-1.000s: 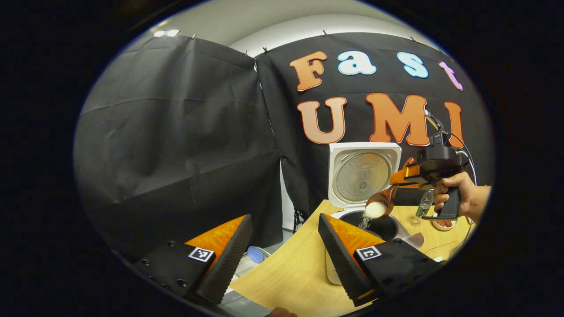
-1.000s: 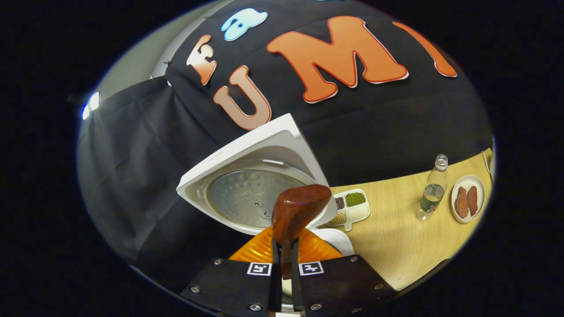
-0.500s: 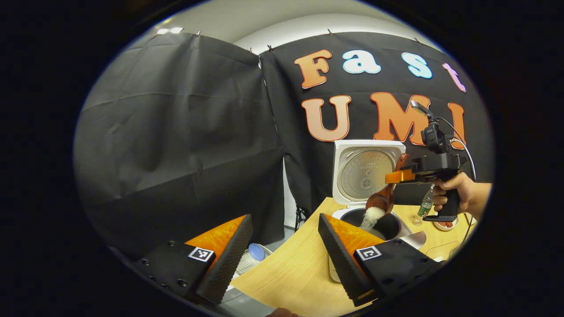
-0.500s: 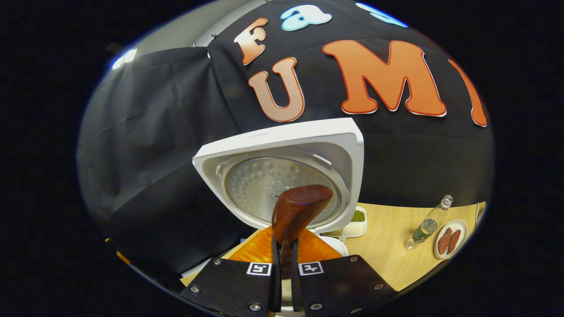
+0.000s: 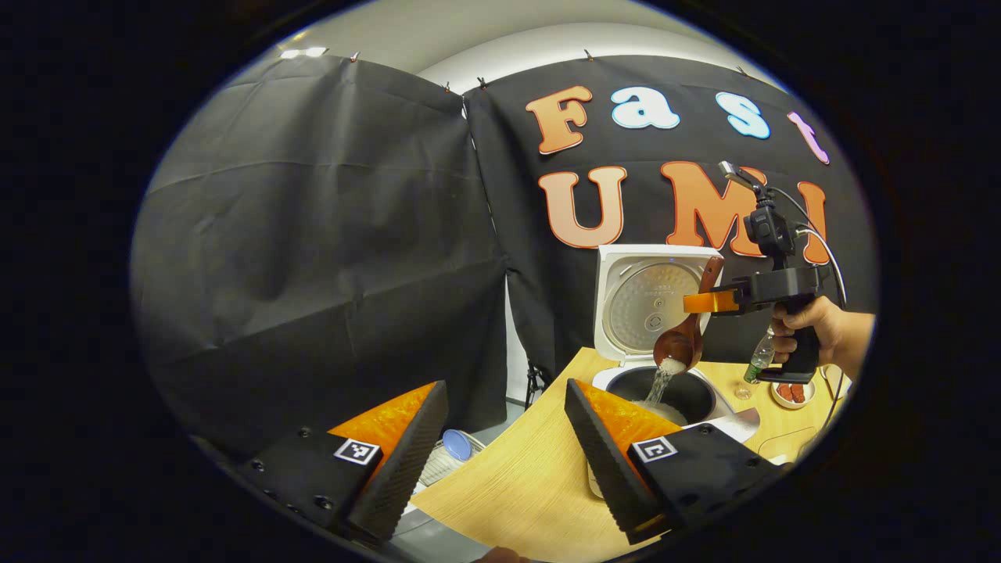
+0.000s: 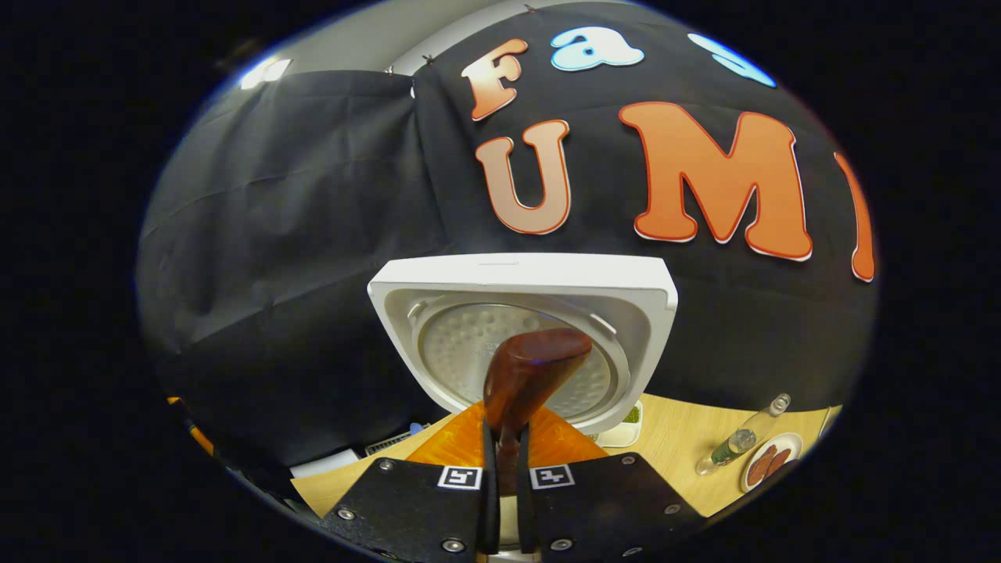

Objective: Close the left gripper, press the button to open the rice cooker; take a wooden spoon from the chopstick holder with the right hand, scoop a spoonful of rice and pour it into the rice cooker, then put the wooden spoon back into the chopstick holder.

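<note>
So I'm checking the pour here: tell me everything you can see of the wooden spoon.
The wooden spoon is dark reddish-brown and glossy. The right gripper is shut on its handle, whose end sticks up between the fingers in the right gripper view. Its bowl hangs tilted down over the open rice cooker, in front of the raised lid. White rice streams off the bowl into the pot.

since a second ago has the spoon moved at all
Yes. In the left gripper view the spoon has tipped steeper against the open cooker lid, bowl now pointing down, rice streaming into the pot.
</note>
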`<state>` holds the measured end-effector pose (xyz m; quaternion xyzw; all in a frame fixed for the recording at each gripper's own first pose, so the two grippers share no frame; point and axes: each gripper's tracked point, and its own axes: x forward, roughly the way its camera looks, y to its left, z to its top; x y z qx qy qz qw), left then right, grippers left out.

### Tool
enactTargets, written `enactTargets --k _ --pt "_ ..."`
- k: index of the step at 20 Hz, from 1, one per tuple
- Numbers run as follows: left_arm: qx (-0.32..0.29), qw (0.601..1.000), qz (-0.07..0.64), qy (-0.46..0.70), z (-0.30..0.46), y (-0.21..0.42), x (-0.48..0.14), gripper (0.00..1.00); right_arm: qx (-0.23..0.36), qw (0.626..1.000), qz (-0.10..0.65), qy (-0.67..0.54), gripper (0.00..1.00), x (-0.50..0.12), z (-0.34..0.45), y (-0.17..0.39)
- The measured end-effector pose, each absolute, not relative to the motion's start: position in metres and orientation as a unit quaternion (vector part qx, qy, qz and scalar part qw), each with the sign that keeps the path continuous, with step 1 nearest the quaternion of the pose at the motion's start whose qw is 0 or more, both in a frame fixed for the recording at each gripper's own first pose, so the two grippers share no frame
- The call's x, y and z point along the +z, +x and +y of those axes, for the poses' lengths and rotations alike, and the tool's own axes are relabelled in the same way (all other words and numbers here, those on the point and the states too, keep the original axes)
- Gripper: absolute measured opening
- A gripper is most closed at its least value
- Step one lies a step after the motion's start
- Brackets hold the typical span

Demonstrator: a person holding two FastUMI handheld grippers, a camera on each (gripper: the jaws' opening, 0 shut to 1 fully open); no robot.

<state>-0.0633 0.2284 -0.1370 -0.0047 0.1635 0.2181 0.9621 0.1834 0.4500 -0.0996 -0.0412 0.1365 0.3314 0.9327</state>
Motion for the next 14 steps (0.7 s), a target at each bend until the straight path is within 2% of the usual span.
enactTargets --k 4,14 --pt "0.219 0.962 0.164 0.001 0.229 -0.064 -0.136 0.97 0.343 0.93 0.08 -0.101 0.08 -0.086 0.458 0.174" --pt "0.218 0.962 0.164 0.004 0.223 -0.07 -0.134 0.97 0.343 0.917 -0.003 -0.205 0.08 -0.078 0.462 0.156"
